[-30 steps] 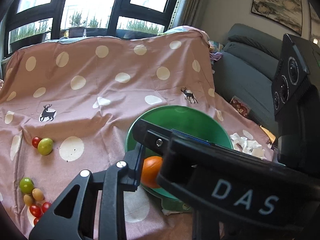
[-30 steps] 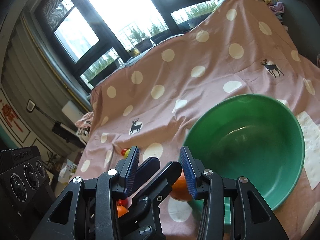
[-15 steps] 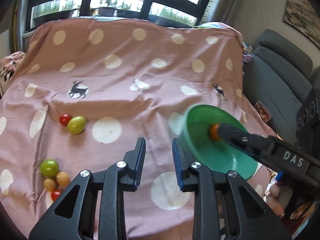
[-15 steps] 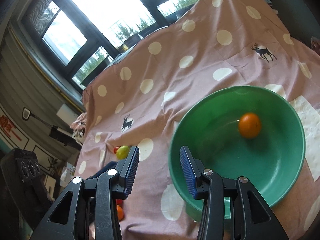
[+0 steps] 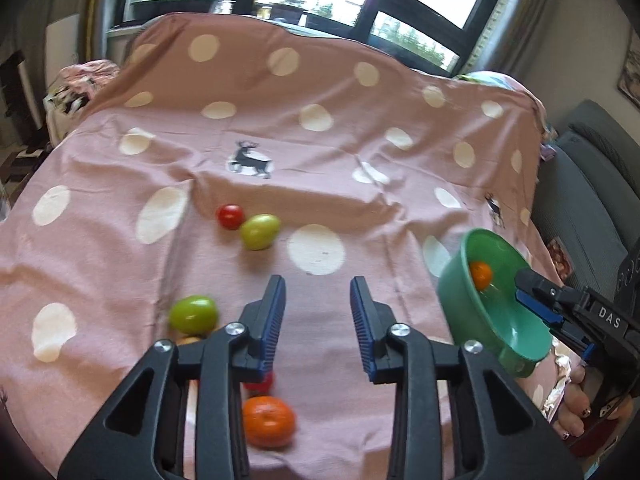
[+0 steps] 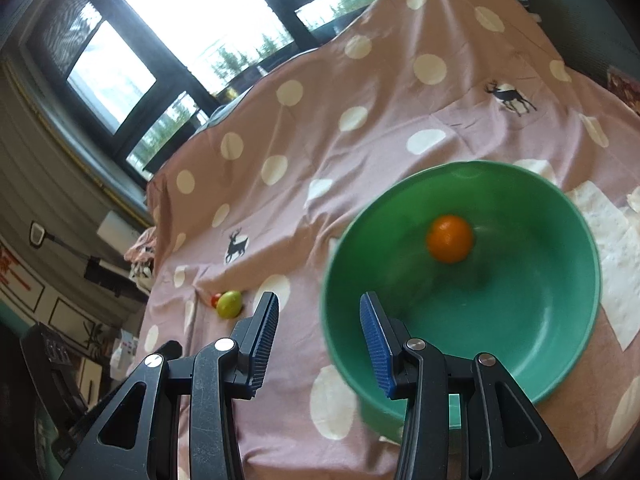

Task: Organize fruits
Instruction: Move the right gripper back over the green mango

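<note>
With both the left gripper and right gripper spread empty, one orange sits in the bowl; the loose tangerine could roll off the wrinkled cloth if nudged.

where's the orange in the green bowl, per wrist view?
Left wrist: orange at right edge, inside the tilted green bowl.
Right wrist: orange right of centre, on the bowl's far inner wall.
Shared landmark: yellow-green fruit beside a red tomato.
</note>
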